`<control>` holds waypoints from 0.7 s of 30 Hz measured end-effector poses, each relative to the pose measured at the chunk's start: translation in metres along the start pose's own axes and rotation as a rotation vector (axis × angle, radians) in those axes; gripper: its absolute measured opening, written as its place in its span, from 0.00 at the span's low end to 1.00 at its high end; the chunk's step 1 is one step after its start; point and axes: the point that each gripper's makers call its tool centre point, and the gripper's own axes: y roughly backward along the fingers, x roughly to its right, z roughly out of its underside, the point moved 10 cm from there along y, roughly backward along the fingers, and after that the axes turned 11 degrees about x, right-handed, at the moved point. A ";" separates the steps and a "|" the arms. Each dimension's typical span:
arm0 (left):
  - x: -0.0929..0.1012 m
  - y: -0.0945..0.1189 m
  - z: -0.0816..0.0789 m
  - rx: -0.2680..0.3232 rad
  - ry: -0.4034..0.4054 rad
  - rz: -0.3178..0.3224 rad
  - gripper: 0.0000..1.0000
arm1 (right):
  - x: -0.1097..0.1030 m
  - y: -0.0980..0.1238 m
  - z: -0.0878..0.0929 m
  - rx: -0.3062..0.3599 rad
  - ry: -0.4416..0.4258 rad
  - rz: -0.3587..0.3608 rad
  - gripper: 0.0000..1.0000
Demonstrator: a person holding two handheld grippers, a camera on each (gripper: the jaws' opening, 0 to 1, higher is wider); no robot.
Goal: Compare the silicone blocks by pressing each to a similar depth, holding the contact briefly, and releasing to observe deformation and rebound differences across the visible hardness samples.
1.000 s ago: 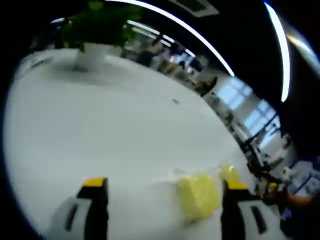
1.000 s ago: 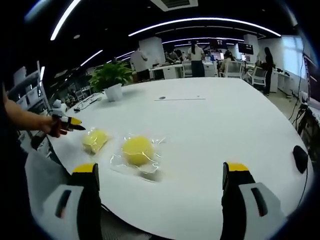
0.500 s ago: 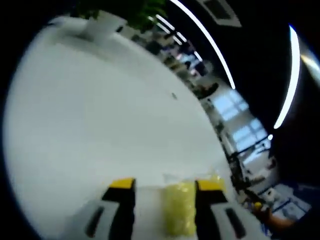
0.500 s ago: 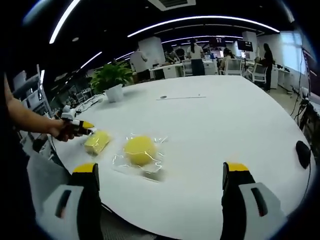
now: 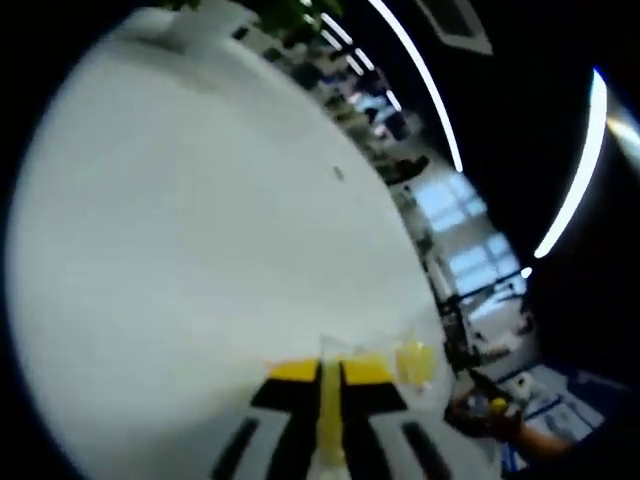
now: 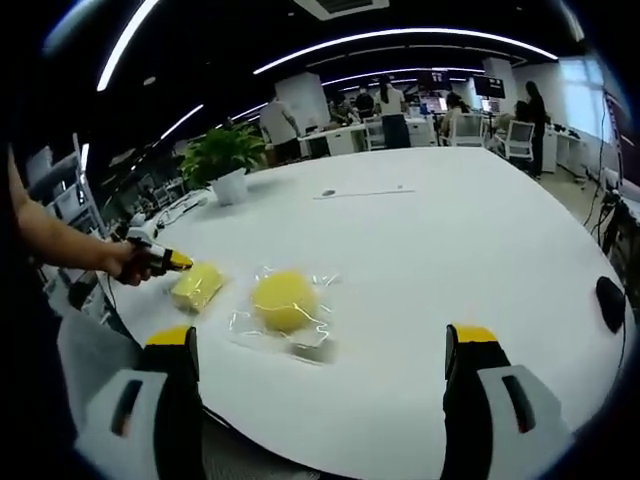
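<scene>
Spanning most of both views: a broad white counter (image 6: 430, 260), running from the lower left up toward an office background in the right gripper view and tilting steeply across the left gripper view (image 5: 180, 230). Standing at the counter's far upper-left edge in the right gripper view: a potted plant (image 6: 224, 160), white pot, green leaves. Reaching in from the left edge of that view: a person's forearm and hand (image 6: 128, 262), gripping the left gripper (image 6: 180, 264) and pointing it low across the counter toward the flat yellow block (image 6: 197, 285). Lying just right of that block, on crinkled clear wrap (image 6: 285, 330): a round yellow block (image 6: 283, 300), untouched, near the lower middle of the frame. Resting dark and small at the far right edge: an oval object (image 6: 609, 303), hard to identify.

Rising from the bottom of the right gripper view: the right gripper (image 6: 320, 350), fingers spread wide apart, gripping nothing, hovering short of the counter's near edge.

In the left gripper view: the left gripper (image 5: 330, 375) pinching down hard, fingers (image 5: 295, 372) squeezed almost together with only a thin yellow sliver of the flat block (image 5: 329, 425) showing between them. Blurring heavily; round block (image 5: 414, 360) just beyond at the right, indistinct.
</scene>
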 end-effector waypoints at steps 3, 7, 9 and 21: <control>0.004 -0.001 0.006 -0.054 0.040 0.018 0.10 | 0.001 -0.001 -0.001 0.006 -0.011 0.001 0.96; 0.008 -0.002 0.009 -0.079 -0.029 0.052 0.02 | 0.002 -0.002 -0.002 0.002 -0.006 -0.004 0.96; 0.007 -0.001 0.009 -0.079 -0.128 0.038 0.00 | 0.003 -0.003 -0.003 -0.002 -0.002 -0.006 0.96; 0.038 0.010 -0.009 0.040 -0.305 0.051 0.00 | 0.005 -0.005 -0.013 0.007 0.028 -0.028 0.96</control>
